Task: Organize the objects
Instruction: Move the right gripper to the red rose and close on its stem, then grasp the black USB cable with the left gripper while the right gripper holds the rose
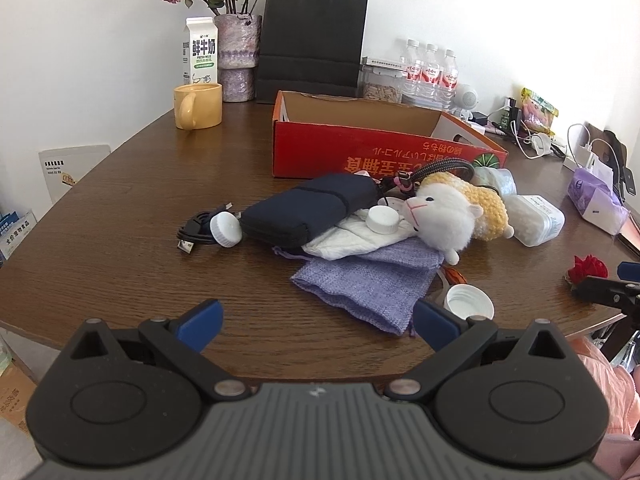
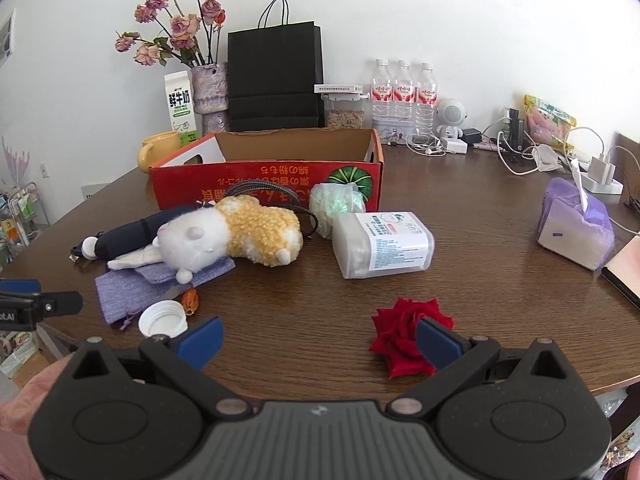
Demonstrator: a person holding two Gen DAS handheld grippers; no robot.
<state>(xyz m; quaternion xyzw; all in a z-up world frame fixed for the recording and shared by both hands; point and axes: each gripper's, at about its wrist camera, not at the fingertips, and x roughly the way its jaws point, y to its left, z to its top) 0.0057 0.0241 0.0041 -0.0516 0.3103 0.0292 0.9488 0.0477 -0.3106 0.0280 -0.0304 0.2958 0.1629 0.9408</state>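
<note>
Bottle caps: three white ones. One sits by the black USB cable (image 1: 196,232), one (image 1: 383,219) lies on the white folded cloth (image 1: 352,240), and one open-side-up cap (image 1: 469,301) sits near the table's front edge.
Plush: one white and yellow sheep (image 2: 232,232), lying on its side partly on the purple woven pouch (image 1: 368,280).
Pouches: that purple one plus a dark navy case (image 1: 312,208) just behind it.
Other clutter: one clear cotton swab box (image 2: 382,244) on its side, one red fabric rose (image 2: 404,336), and one crumpled clear bag (image 2: 334,204) against the box.
Box: one red cardboard box (image 1: 360,152), open on top, just behind the pile. Nothing shows inside it from these angles.
Back row: three water bottles (image 2: 402,88), one milk carton (image 1: 201,50), one yellow mug (image 1: 198,105), one vase of dried roses (image 1: 236,56), one black paper bag (image 1: 312,40).
Surface: dark wood-grain table (image 1: 120,220), rounded edge, against a white wall.
Left gripper (image 1: 316,322): blue fingers spread wide, holding nothing, hanging over the near table edge in front of the purple pouch.
Right gripper (image 2: 318,338): also spread wide and empty; its right finger (image 2: 438,342) overlaps the rose in view, can't tell if it touches.
</note>
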